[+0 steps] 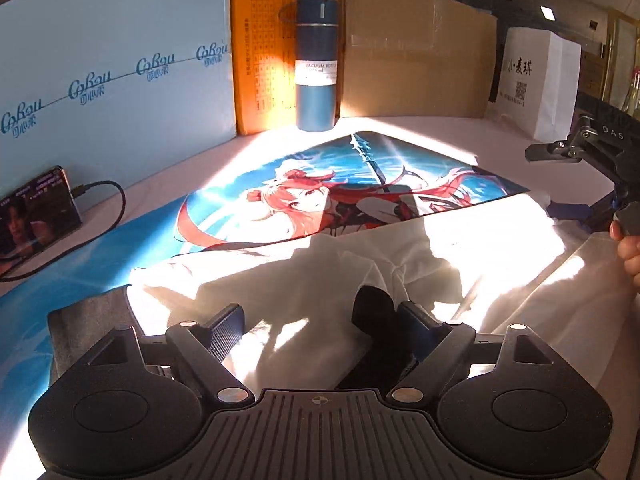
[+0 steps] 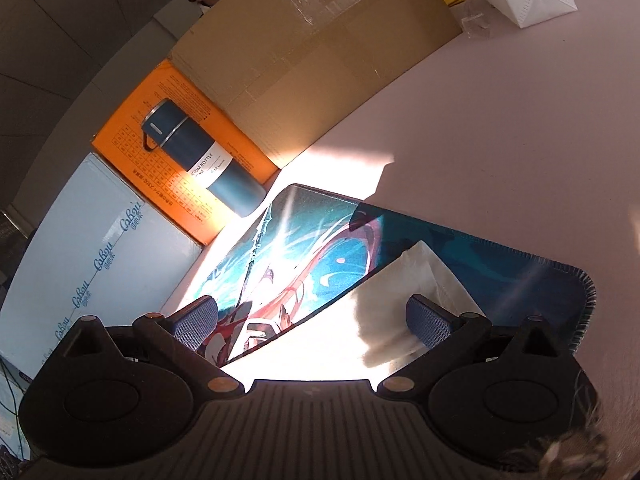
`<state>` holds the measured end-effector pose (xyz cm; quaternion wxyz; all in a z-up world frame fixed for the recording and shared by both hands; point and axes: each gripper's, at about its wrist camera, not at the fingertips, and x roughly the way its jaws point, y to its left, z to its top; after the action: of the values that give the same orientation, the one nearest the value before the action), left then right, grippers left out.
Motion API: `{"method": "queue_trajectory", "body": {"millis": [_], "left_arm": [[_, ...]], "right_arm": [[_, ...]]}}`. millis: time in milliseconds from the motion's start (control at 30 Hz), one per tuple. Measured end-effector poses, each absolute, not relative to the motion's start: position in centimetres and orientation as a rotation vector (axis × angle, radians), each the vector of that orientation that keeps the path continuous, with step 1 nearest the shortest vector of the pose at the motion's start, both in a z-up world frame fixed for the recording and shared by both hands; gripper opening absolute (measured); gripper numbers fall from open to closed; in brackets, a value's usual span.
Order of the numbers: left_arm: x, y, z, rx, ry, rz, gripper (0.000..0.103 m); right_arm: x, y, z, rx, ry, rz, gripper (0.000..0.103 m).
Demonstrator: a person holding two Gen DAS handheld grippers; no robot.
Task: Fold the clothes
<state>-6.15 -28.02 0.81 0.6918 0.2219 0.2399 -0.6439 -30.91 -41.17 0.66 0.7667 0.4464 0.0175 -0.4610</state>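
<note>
L gripper [image 1: 320, 320] open over white garment [image 1: 360, 264] — long axis left-right

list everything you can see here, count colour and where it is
white garment: 1, white, crumpled on the mat in front of the left claw
grey cloth: 1, grey, at the garment's left edge
printed mat: 1, blue with a red-haired figure, on the table under the garment
vacuum bottle: 1, dark blue with white label, upright behind the mat
orange box: 1, behind the bottle
light blue box: 1, far left
cardboard box: 1, brown, right of the orange box
paper bag: 1, white, far right
phone: 1, dark, cable plugged in, left
table: 1, pale pink
left claw: 1, black, open over the garment
right claw: 1, black with blue pads, open
hand: 1, on the right claw's handle
</note>
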Motion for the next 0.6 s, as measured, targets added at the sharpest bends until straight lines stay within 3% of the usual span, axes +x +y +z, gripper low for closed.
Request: {"method": "queue_trajectory", "body": {"millis": [133,200,300,600], "left_arm": [[-8.2,-25.9,2.9,0.485,0.369,-1.408,0.088],[-10.2,-24.8,3.6,0.478,0.277,-1.449,0.095],[-13.6,-23.6,4.2,0.49,0.167,-1.53,0.097],[-25.6,-25.0,0.9,0.69,-0.072,-1.739,0.097]], "right_arm": [[-34.4,-40.7,1.1,1.0,-0.077,-0.916,0.102],[-35.9,-40.3,1.8,0.947,-0.108,-0.952,0.103],[-37.4,-41.0,2.3,0.888,-0.09,-0.941,0.102],[-34.6,-45.6,2.1,0.674,0.28,-0.785,0.1]]}}
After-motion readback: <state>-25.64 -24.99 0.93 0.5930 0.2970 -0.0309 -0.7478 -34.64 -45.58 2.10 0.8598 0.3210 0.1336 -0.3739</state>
